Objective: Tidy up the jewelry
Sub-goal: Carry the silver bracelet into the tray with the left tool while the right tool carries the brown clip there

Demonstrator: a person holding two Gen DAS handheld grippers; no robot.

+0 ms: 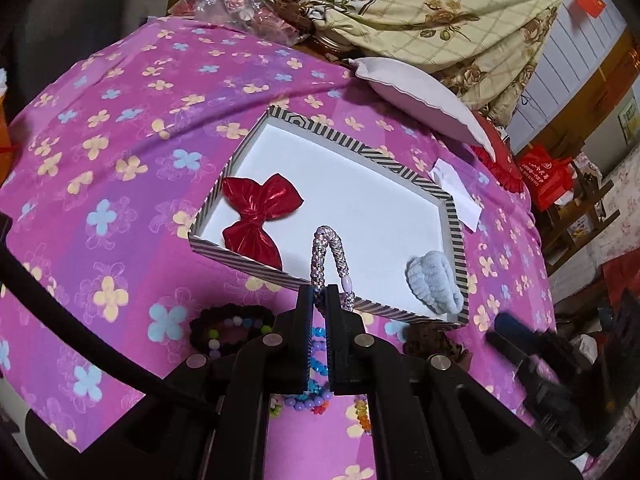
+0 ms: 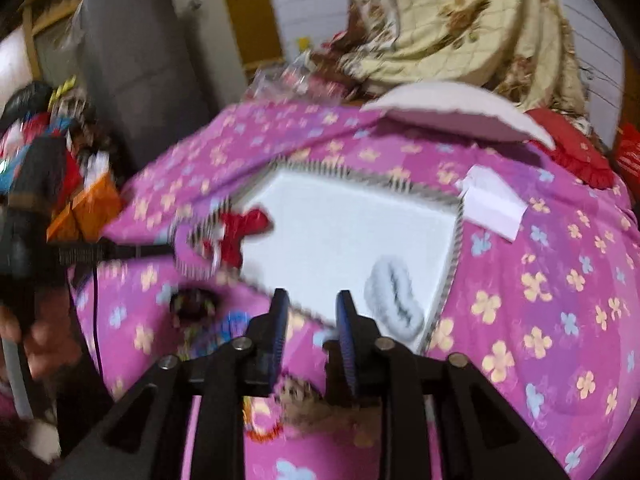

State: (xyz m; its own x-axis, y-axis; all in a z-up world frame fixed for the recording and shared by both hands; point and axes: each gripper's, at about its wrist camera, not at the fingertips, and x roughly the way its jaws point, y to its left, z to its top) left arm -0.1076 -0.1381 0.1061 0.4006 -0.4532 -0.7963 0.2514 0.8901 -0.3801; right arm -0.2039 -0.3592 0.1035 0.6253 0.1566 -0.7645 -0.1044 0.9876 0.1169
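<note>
I hold left gripper (image 1: 319, 294) clamped on braided band (image 1: 329, 254) at tray (image 1: 452, 236) 6 o'clock edge | right gripper (image 2: 313, 300) wide, empty | bow (image 1: 256, 216) at tray 9 o'clock

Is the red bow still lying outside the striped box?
No, the red bow lies inside the striped box, at its left end on the white floor.

- Setting: a lived-in home room, probably a bedroom.
- Work surface: a pink floral bedsheet (image 1: 120, 128).
- Behind it: a folded floral quilt (image 1: 440, 12) and a pale pillow (image 1: 416, 92).
- Right side: red shopping bags (image 1: 546, 176) and wooden furniture.
</note>
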